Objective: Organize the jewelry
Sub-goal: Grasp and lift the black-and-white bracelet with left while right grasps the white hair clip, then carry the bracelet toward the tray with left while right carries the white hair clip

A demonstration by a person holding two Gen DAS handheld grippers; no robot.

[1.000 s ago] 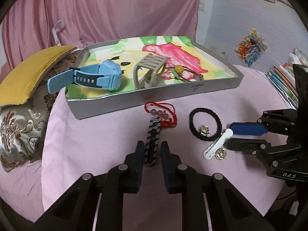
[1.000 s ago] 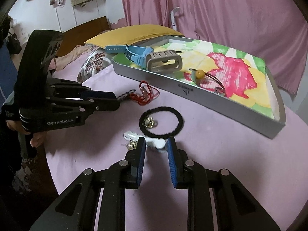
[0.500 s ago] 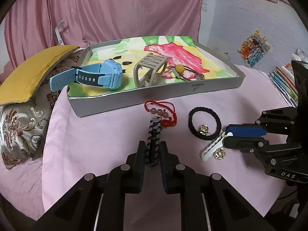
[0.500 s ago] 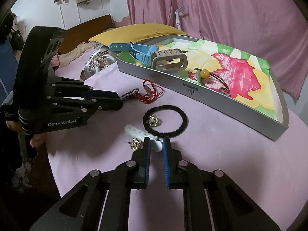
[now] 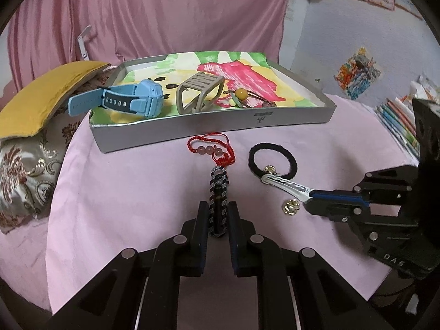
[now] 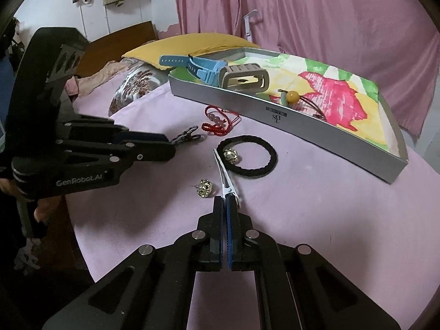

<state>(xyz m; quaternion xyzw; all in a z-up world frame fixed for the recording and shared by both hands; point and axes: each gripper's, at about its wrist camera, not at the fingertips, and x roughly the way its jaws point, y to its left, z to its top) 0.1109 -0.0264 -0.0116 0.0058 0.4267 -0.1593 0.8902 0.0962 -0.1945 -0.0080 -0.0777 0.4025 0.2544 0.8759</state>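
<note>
My left gripper (image 5: 217, 214) is shut on a dark braided bracelet (image 5: 218, 195), which sticks out forward over the pink cloth; it also shows in the right wrist view (image 6: 185, 137). My right gripper (image 6: 225, 206) is shut on a white hair clip (image 6: 223, 176), also seen in the left wrist view (image 5: 286, 185), and holds it edge-up. A red beaded bracelet (image 5: 213, 151), a black hair tie (image 5: 273, 161) and two gold earrings (image 6: 204, 187) (image 6: 231, 156) lie on the cloth. The grey tray (image 5: 220, 125) behind holds a blue watch (image 5: 129, 100), a grey claw clip (image 5: 198, 92) and a beaded cord (image 5: 242, 97).
A yellow cushion (image 5: 35, 101) and a patterned pillow (image 5: 24, 170) lie to the left of the tray. Stacked books (image 5: 398, 121) sit at the right. A pink curtain (image 5: 165, 13) hangs behind. The cloth-covered table drops off at the near edge.
My right gripper closed on the white hair clip and lifted it, turning it edge-up. My left gripper stayed shut on the braided bracelet and moved slightly.
</note>
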